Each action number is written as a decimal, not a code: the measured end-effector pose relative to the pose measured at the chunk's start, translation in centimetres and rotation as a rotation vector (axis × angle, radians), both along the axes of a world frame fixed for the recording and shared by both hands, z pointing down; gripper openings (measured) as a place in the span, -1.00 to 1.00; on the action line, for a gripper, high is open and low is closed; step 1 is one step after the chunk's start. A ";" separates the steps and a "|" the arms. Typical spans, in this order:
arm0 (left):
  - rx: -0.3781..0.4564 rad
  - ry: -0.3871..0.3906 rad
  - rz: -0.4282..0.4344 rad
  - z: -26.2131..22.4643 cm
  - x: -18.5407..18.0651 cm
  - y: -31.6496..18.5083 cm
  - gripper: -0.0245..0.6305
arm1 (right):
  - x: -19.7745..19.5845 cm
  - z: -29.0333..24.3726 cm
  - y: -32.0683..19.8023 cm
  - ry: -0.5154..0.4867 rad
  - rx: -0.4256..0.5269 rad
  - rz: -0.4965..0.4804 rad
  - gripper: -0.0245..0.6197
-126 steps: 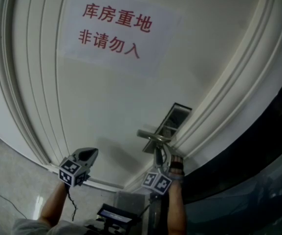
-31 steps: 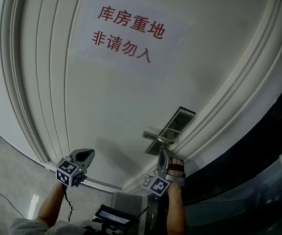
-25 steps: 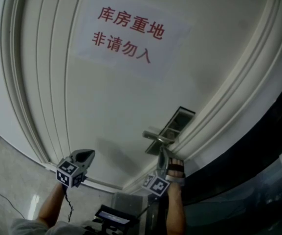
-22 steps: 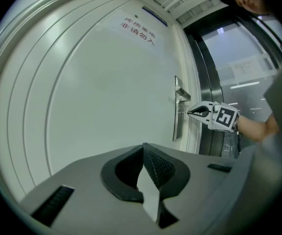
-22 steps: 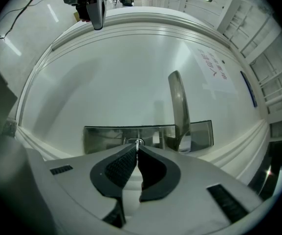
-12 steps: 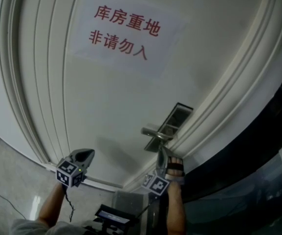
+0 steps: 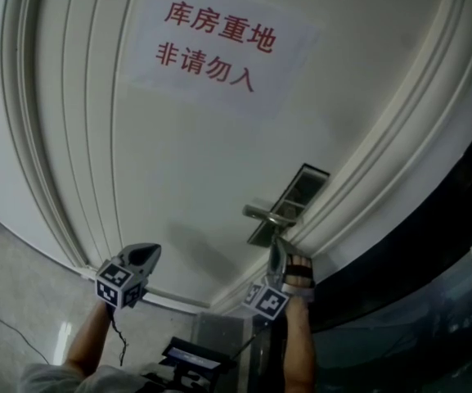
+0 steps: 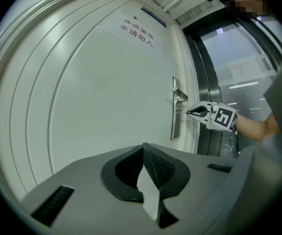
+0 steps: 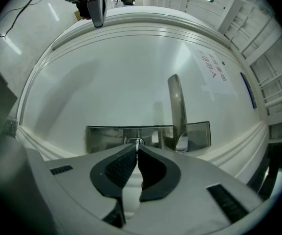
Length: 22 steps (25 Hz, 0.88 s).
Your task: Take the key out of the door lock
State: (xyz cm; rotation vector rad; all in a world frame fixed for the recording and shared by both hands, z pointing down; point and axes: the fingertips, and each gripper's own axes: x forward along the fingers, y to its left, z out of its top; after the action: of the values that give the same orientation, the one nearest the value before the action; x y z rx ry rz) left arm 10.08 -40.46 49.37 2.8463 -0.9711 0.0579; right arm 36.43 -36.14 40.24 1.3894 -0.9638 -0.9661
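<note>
Neither gripper had shifted noticeably since earlier. The right gripper [image 9: 137,148] was clamped on the key [image 9: 138,142], seated in the lock plate [image 9: 101,137]. The left gripper [image 8: 143,149] was closed, empty. The door sign [image 7: 219,43] read "库房重地 非请勿入".

- A lever handle [image 9: 178,111] juts out from the metal lock plate [image 9: 106,137], just beside the right gripper [image 9: 137,148], and blocks that side of the keyhole.
- The right gripper's closed tips pinch the key [image 9: 138,142] and fill the space straight in front of the keyhole.
- Raised door frame moulding [image 7: 366,178] runs close along one edge of the plate, leaving little room there.
- On the other side the flat white door panel [image 7: 178,162] gives open passage. The left gripper [image 7: 141,259] is held well apart from the lock.
</note>
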 end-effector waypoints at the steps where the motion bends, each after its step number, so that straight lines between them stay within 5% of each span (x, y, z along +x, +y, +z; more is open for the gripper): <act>1: 0.000 -0.001 -0.001 0.0 -0.1 0.0 -0.90 | -0.1 0.0 0.0 -0.001 0.000 -0.001 -0.86; 22: 0.015 0.010 0.000 -0.7 -1.5 1.0 -0.90 | -0.9 0.0 1.5 -0.020 0.002 0.017 -0.86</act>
State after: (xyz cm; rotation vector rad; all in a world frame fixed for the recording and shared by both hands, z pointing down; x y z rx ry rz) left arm 8.54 -39.46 48.66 2.8576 -0.9737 0.0357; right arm 35.55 -34.66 40.23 1.4093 -0.9649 -0.9420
